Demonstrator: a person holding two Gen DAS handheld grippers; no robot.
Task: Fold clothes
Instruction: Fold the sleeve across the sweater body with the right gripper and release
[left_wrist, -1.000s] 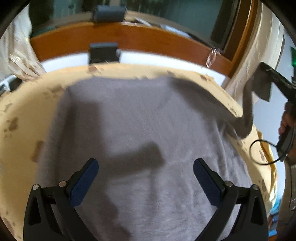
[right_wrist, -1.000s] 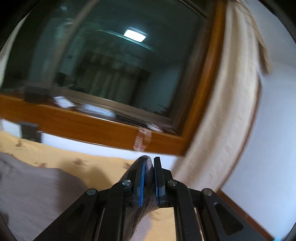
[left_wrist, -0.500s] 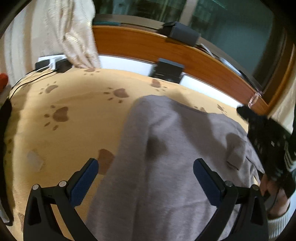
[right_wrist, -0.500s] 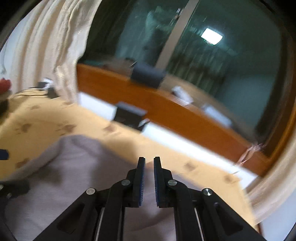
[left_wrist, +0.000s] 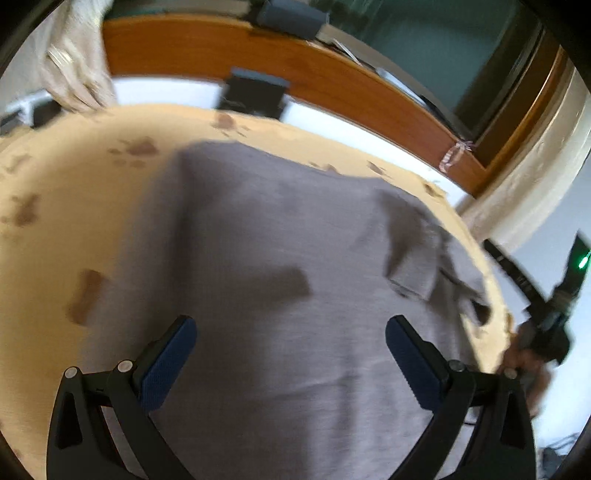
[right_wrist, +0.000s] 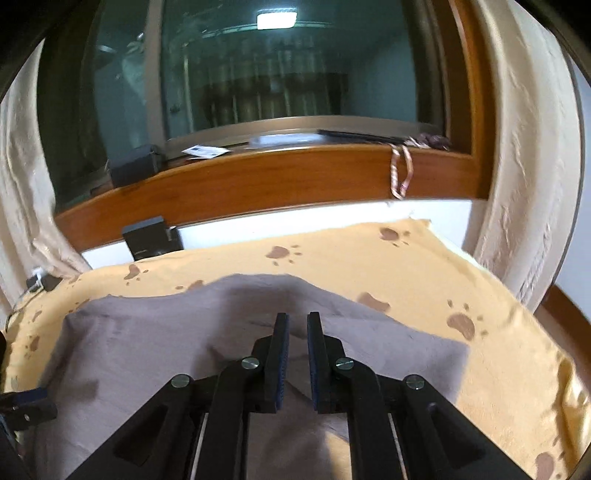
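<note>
Both hand-held grippers empty | right (right_wrist: 297, 332) released garment (left_wrist: 277, 266) | left (left_wrist: 288, 343) wide

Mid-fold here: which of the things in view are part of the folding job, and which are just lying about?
Part of the job:
grey garment, spread flat
left gripper, open
right gripper, narrow gap, holding nothing
paw-print blanket underneath

Lying about:
black box
papers on the sill
curtains

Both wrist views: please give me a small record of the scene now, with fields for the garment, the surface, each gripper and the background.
garment: grey garment, spread flat
surface: tan paw-print blanket under it
left gripper: open wide above the garment, holding nothing
right gripper: narrow gap, nothing between the pads
background: wooden window sill, cream curtain
</note>
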